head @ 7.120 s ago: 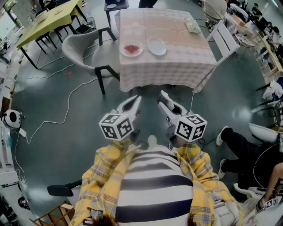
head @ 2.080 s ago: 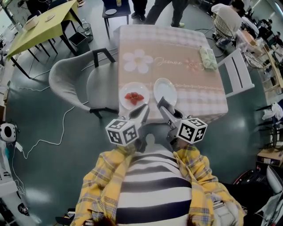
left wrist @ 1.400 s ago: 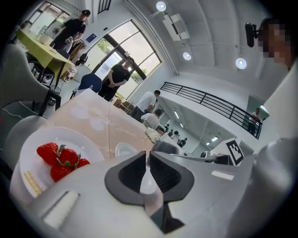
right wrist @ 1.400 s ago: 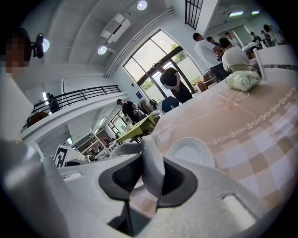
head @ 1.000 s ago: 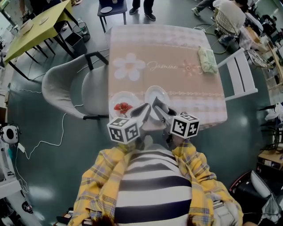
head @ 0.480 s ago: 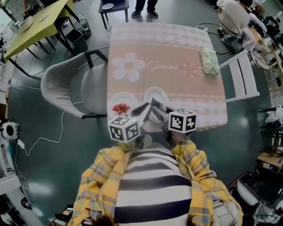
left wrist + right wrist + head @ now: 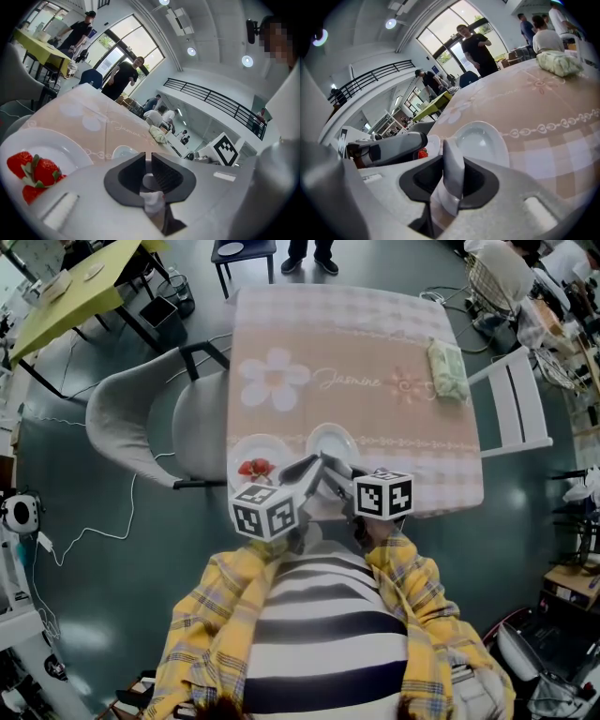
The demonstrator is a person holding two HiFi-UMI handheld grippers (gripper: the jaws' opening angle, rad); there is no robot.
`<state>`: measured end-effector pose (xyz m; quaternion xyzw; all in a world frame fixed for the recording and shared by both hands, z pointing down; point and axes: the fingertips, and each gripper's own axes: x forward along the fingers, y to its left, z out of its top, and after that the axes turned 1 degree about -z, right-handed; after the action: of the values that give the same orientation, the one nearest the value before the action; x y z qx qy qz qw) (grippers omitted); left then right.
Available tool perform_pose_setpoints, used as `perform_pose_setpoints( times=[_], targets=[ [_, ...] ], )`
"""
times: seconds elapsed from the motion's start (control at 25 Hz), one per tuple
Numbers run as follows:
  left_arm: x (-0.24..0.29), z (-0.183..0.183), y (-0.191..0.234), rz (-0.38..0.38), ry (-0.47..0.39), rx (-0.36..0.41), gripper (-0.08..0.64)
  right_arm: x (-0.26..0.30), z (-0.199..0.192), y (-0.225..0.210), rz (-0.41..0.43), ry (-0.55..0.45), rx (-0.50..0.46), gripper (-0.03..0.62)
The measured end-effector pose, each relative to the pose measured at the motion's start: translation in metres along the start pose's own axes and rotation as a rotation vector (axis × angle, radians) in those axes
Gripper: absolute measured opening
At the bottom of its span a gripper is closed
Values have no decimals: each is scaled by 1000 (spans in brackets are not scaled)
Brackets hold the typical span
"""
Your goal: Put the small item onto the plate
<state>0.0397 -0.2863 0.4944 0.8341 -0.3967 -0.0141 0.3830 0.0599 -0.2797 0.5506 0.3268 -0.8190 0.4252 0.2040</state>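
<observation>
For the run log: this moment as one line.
strawberries on one plate; second plate empty; left hand-held gripper shut; right hand-held gripper holds pale strip

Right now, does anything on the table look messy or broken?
Nothing looks spilled or broken. The strawberries sit on the left plate, the other plate is empty, and the green cloth at the far right is just crumpled. The right gripper pinches a pale piece I can't identify.
</observation>
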Motion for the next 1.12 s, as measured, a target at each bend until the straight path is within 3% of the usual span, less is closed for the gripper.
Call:
perform_pose_setpoints(
  times=[0.2, 0.48, 0.88, 1.12],
  targets=[
    [2, -2, 0, -4, 5, -1, 35, -1, 4, -4, -27, -8, -34, 100],
    [4, -2, -2, -12, 1, -10, 46, -5, 10, -8, -60, -25, -72, 169],
    [2, -2, -3, -17, 1, -4, 49, -11, 8, -12, -199, 26, -284, 224],
    [1, -6, -4, -20, 11, -1, 54, -19, 9, -19, -263, 24, -329, 245]
  ],
)
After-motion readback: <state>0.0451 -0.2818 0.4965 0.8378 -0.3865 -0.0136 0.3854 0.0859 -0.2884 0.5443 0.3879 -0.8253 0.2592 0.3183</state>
